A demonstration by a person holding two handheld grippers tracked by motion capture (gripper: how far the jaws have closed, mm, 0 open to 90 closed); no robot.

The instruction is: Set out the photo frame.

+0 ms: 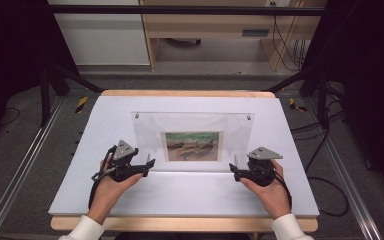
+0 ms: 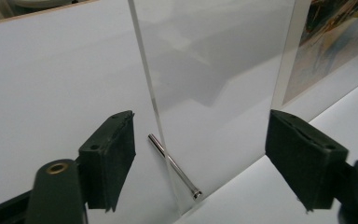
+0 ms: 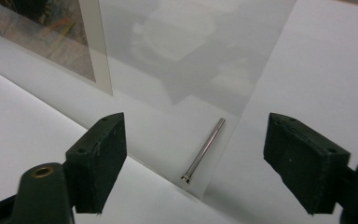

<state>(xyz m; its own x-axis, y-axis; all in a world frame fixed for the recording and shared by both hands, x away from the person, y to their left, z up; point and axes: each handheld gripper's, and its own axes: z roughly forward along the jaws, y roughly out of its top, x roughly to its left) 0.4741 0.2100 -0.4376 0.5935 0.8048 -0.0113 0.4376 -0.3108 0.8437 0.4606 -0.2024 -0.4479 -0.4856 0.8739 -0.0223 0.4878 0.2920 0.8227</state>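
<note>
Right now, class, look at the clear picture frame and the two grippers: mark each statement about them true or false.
1. The left gripper has open jaws. True.
2. The right gripper clamps a metal pin. False: its jaws stand apart from the pin.
3. The acrylic picture frame holds a landscape print. True.
4. The frame lies on bare wood. False: it rests on a white board.

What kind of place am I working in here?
Probably a lab or recording bench, not a home. A white board lies on a wooden table between metal rails, with dark drapes at the sides and loose cables on the grey floor. A clear picture frame stands on the board.
</note>
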